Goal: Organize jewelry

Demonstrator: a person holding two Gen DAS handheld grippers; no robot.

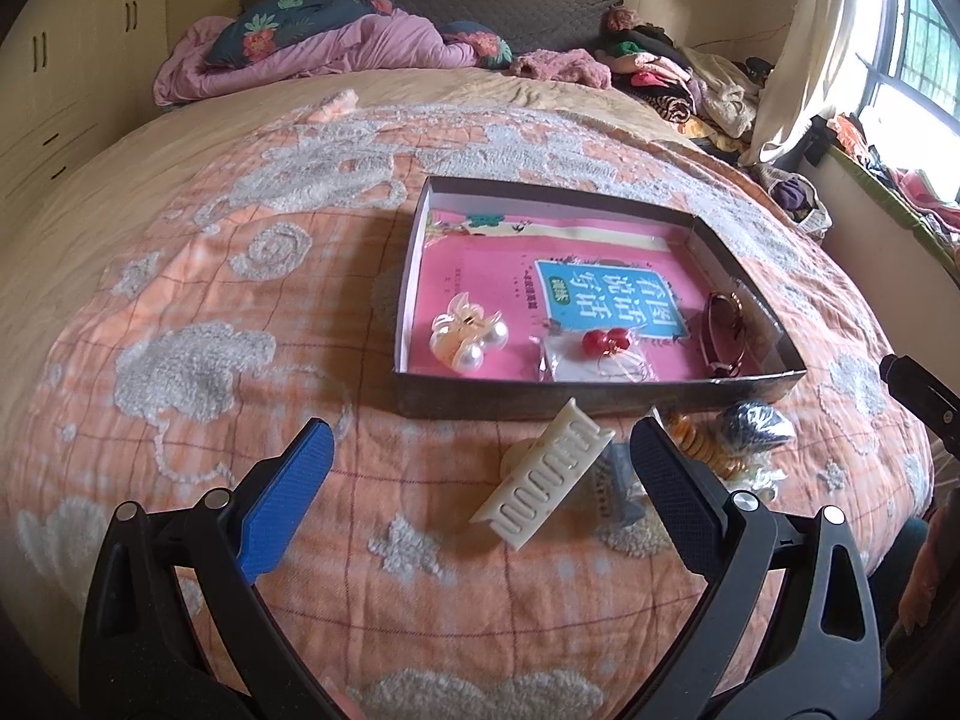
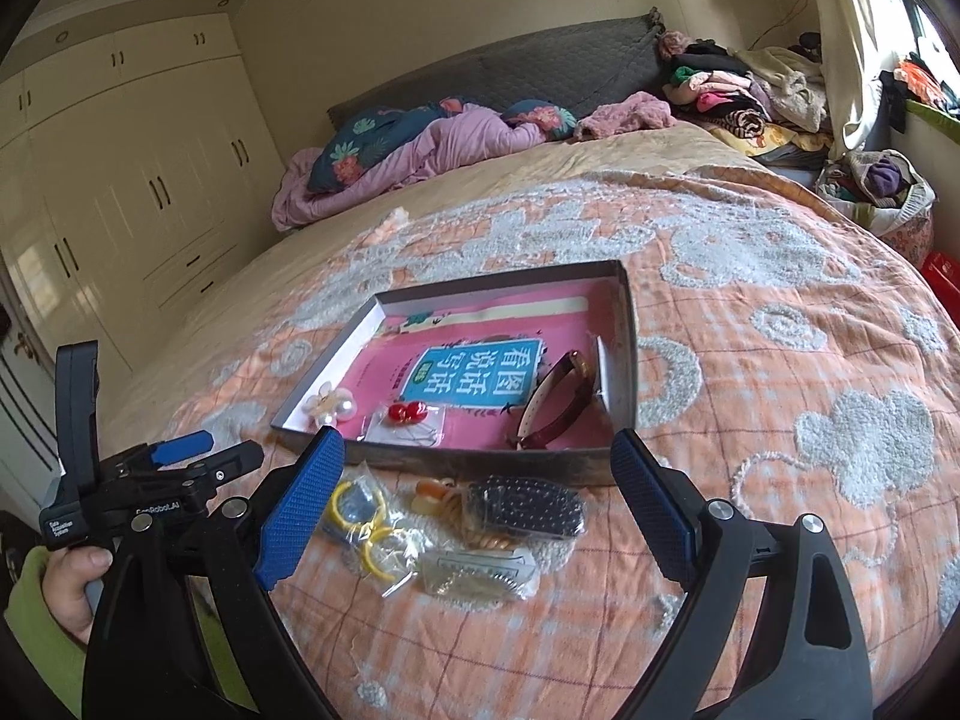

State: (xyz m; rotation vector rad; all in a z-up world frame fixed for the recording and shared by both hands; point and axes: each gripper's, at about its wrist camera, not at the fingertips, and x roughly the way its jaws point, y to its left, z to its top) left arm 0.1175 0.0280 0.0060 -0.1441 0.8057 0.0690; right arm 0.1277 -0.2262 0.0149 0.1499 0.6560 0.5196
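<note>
A shallow box [image 1: 591, 405] [image 2: 474, 461] lies on the bed with a pink book inside. It holds a pearl flower clip [image 1: 468, 333] [image 2: 330, 405], red bead earrings [image 1: 606, 341] [image 2: 406, 413] on a plastic bag and a maroon hair clip [image 1: 726, 330] [image 2: 555, 399]. In front of the box lie a cream hair claw [image 1: 549, 477], a dark oval hair clip [image 2: 525, 507] [image 1: 753, 423], an orange coil hair tie [image 1: 702, 447] [image 2: 456, 495], bagged yellow hoops [image 2: 360, 519] and a clear bagged item [image 2: 480, 570]. My left gripper [image 1: 480, 501] is open around the cream claw. My right gripper [image 2: 474, 507] is open over the loose pieces.
The bed has an orange and grey patterned quilt [image 1: 240, 300] [image 2: 780, 390]. Pink bedding and pillows [image 1: 312, 48] [image 2: 420, 150] lie at the headboard. Piled clothes [image 1: 690, 78] [image 2: 750, 96] sit at the far right by the window. Wardrobes [image 2: 120, 180] stand on the left.
</note>
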